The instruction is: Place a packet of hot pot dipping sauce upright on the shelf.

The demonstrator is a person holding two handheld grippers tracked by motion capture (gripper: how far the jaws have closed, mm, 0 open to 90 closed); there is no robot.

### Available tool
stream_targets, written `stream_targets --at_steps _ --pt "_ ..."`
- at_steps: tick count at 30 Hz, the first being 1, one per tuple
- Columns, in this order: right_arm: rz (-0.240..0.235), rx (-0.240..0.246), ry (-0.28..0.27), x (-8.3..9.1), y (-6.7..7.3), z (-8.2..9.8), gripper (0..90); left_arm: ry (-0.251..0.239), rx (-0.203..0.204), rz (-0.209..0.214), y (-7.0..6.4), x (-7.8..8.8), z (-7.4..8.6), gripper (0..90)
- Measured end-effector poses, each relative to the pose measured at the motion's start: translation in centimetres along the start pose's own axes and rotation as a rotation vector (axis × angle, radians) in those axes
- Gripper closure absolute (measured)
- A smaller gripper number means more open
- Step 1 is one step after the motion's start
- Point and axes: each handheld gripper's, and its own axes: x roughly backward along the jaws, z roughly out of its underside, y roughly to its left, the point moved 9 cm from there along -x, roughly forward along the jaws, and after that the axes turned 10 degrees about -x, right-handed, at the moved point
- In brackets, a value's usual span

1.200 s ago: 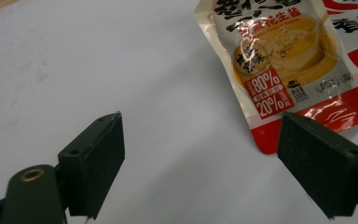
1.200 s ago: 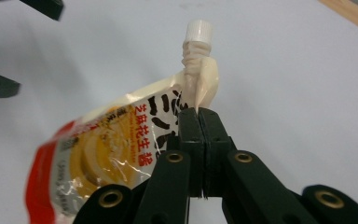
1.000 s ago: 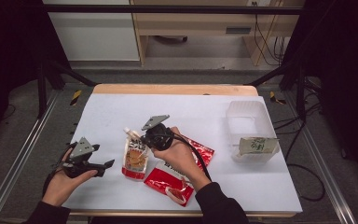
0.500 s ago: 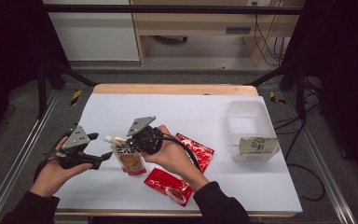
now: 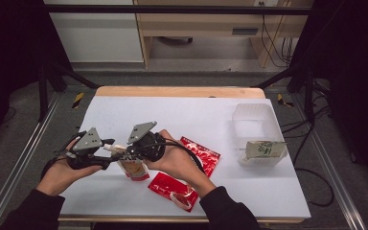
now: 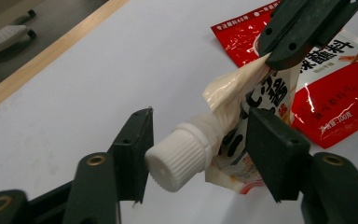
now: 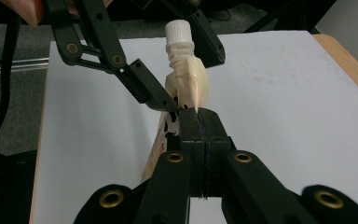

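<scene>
A cream spout pouch (image 5: 133, 168) with a white screw cap (image 6: 177, 158) hangs above the white table (image 5: 191, 115) at front left. My right gripper (image 5: 127, 155) is shut on the pouch's top edge beside the spout; its jaws (image 7: 198, 114) pinch the film. My left gripper (image 5: 111, 149) faces it from the left. The cap lies between its jaws (image 6: 200, 133), which have just been closing. One finger (image 6: 135, 149) touches the cap while the other finger (image 6: 275, 154) stands off it, beside the pouch (image 6: 256, 93).
Two red sachets lie on the table, one (image 5: 202, 156) behind my right hand and one (image 5: 171, 189) near the front edge. A clear plastic tub (image 5: 255, 120) with a green-and-white packet (image 5: 264, 149) stands at the right. A wooden edge (image 5: 177, 91) runs along the back.
The right gripper lifted the pouch off the red sachets and carried it left. The left gripper rose and met it, and its jaws narrowed around the cap.
</scene>
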Motion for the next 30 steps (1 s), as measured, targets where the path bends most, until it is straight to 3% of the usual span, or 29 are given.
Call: stream_targets --at_steps 3,12,18,24,30 --pt "0.003 0.006 0.000 0.1 0.1 0.0 90.0 0.006 0.007 -0.004 0.1 0.1 -0.1 48.5" --pt "0.031 0.008 0.023 0.8 -0.3 0.6 90.0 -0.014 0.036 0.045 -0.5 0.3 -0.8 64.9" --pt "0.050 0.011 0.024 2.0 -0.6 0.9 89.8 -0.029 -0.018 0.053 -1.5 0.8 -2.7 71.1" --pt "0.066 0.005 0.022 3.4 -0.9 1.0 88.2 -0.018 -0.073 0.088 -1.8 1.2 -5.1 72.1" --pt "0.069 0.005 0.037 4.3 -1.5 1.3 78.5 0.031 -0.148 0.106 -2.2 0.9 -6.4 72.6"
